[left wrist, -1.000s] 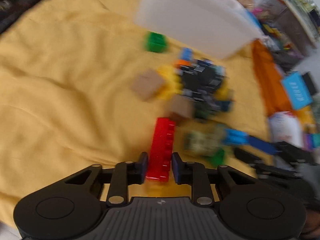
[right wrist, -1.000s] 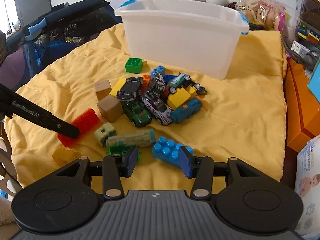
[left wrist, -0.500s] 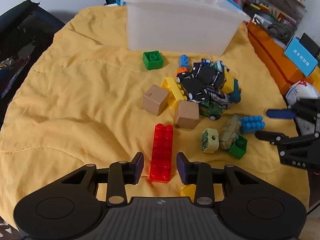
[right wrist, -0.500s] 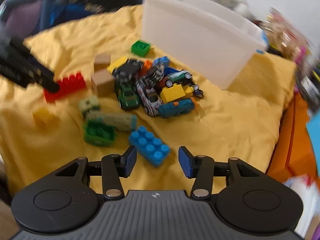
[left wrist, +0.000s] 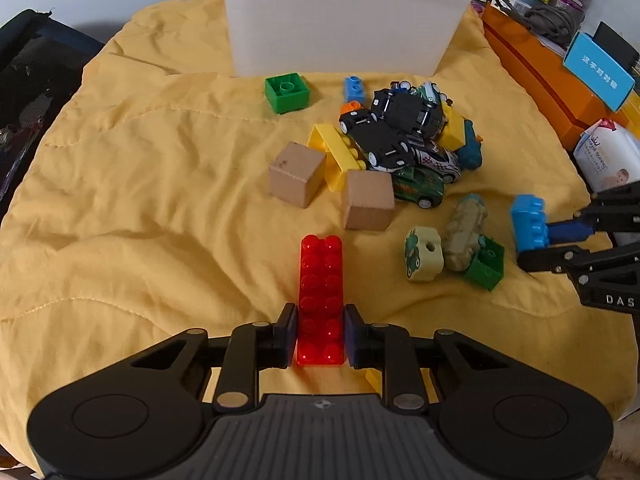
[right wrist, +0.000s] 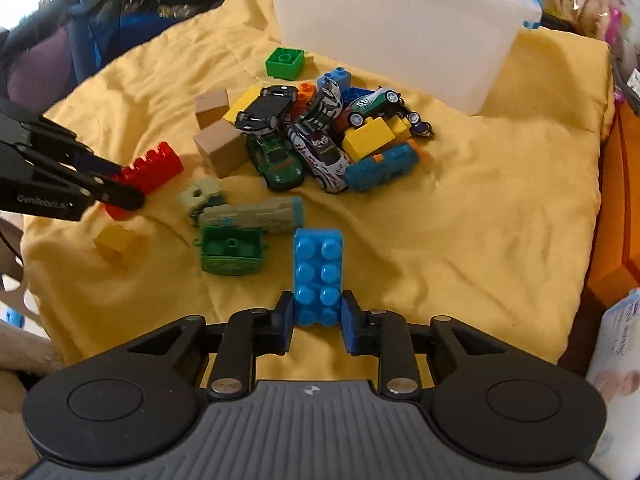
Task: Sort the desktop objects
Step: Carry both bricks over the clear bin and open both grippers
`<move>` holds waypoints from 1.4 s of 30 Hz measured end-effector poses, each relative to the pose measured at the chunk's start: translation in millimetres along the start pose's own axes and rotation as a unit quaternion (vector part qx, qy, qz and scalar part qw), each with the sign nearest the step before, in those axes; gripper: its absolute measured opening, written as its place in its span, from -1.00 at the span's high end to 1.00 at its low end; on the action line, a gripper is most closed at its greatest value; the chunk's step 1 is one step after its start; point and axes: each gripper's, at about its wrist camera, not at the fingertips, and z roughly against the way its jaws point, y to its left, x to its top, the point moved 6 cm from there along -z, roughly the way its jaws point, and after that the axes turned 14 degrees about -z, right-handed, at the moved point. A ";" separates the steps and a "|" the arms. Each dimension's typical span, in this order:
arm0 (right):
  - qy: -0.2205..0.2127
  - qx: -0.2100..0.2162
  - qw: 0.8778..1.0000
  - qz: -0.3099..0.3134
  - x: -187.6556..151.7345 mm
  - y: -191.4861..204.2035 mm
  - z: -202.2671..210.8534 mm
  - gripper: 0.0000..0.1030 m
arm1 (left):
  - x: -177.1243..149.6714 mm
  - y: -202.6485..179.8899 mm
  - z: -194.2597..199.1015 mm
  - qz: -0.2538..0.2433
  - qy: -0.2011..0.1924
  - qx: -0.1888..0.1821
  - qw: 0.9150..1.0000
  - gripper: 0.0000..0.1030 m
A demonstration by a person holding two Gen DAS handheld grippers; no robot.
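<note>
Yellow cloth (left wrist: 140,184) covered the desk, with a white bin (left wrist: 340,20) at its far edge. Toy cars (right wrist: 296,136), wooden cubes (left wrist: 296,174) and bricks lay heaped mid-desk, apparently unsorted; whether the bin held anything could not be seen. Near the front edge, the left gripper (left wrist: 320,336) was clamped on a red brick (left wrist: 321,292), and the right gripper (right wrist: 317,318) on a blue brick (right wrist: 318,272). Sorting looked barely begun.
</note>
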 end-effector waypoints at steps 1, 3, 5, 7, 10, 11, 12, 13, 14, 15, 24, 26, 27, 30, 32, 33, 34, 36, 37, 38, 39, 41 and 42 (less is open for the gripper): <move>-0.004 -0.002 1.000 -0.002 -1.3 -0.3 -2.5 0.45 | -0.5 0.9 -0.7 0.004 -0.002 -0.001 1.000 0.45; -0.016 -0.004 1.000 -0.012 -1.0 -1.3 -5.4 0.45 | -0.9 2.8 -3.0 0.013 -0.002 -0.007 1.000 0.46; -0.028 -0.007 0.999 -0.014 0.2 -0.1 -5.6 0.48 | -0.3 3.5 -2.0 0.015 -0.007 -0.009 1.000 0.48; -0.032 -0.008 0.999 -0.024 0.5 -0.7 -3.5 0.48 | 2.0 5.6 1.7 0.017 -0.012 -0.009 1.000 0.48; -0.042 -0.010 0.999 -0.033 6.8 -3.2 4.5 0.48 | 15.1 10.5 17.8 0.013 -0.034 -0.008 0.999 0.48; -0.048 -0.011 0.998 -0.033 11.2 -3.8 7.7 0.48 | 22.7 12.8 26.2 0.010 -0.047 -0.006 0.999 0.48; -0.058 -0.013 0.998 -0.033 18.4 -4.8 13.3 0.48 | 29.8 14.6 32.6 0.007 -0.057 -0.005 0.998 0.48; -0.071 -0.015 0.997 -0.031 27.5 -5.3 20.0 0.48 | 37.8 17.3 38.9 0.005 -0.065 -0.003 0.998 0.48; -0.084 -0.016 0.996 -0.028 37.3 -5.3 26.9 0.48 | 48.2 20.9 46.4 0.005 -0.077 -0.001 0.997 0.48; -0.097 -0.017 0.995 -0.026 47.2 -5.0 33.0 0.48 | 58.6 24.2 52.5 0.004 -0.089 0.000 0.996 0.48; -0.207 -0.013 0.977 -0.045 160.9 -9.9 71.2 0.48 | 173.7 63.7 88.4 -0.010 -0.189 0.045 0.981 0.48; -0.223 -0.028 0.973 -0.043 187.4 -12.1 69.8 0.48 | 196.8 74.2 84.9 -0.012 -0.198 0.056 0.979 0.48; -0.229 -0.030 0.972 -0.048 198.3 -14.1 67.7 0.48 | 208.1 79.4 80.3 -0.012 -0.200 0.060 0.978 0.48; -0.225 -0.026 0.971 -0.076 221.4 -24.0 54.1 0.48 | 232.1 95.2 59.1 -0.005 -0.189 0.072 0.979 0.48; -0.219 -0.032 0.971 -0.093 228.7 -32.6 41.9 0.48 | 239.4 103.1 40.8 0.009 -0.173 0.068 0.983 0.48; -0.216 -0.034 0.971 -0.100 230.8 -35.9 35.9 0.47 | 241.4 105.6 32.0 0.018 -0.166 0.061 0.984 0.48; -0.214 -0.034 0.970 -0.106 232.5 -39.1 28.6 0.47 | 242.1 106.8 22.4 0.024 -0.156 0.055 0.986 0.47; -0.202 -0.041 0.973 -0.107 233.2 -42.3 21.4 0.42 | 242.1 107.2 6.8 0.022 -0.133 0.059 0.989 0.44; -0.203 -0.047 0.973 -0.104 232.9 -42.2 20.6 0.36 | 241.1 106.3 5.3 0.016 -0.132 0.066 0.989 0.31; -0.203 -0.051 0.973 -0.100 232.4 -41.8 21.2 0.28 | 239.6 105.3 6.1 0.010 -0.131 0.071 0.989 0.24; -0.205 -0.049 0.973 -0.098 231.4 -40.8 24.1 0.27 | 237.4 103.6 10.2 0.005 -0.136 0.075 0.988 0.14; -0.211 -0.042 0.972 -0.095 225.2 -37.5 30.6 0.21 | 232.2 99.9 20.8 -0.001 -0.151 0.075 0.986 -0.01; -0.213 -0.038 0.972 -0.096 222.7 -36.3 34.0 0.15 | 229.3 98.2 26.5 -0.001 -0.157 0.077 0.985 -0.15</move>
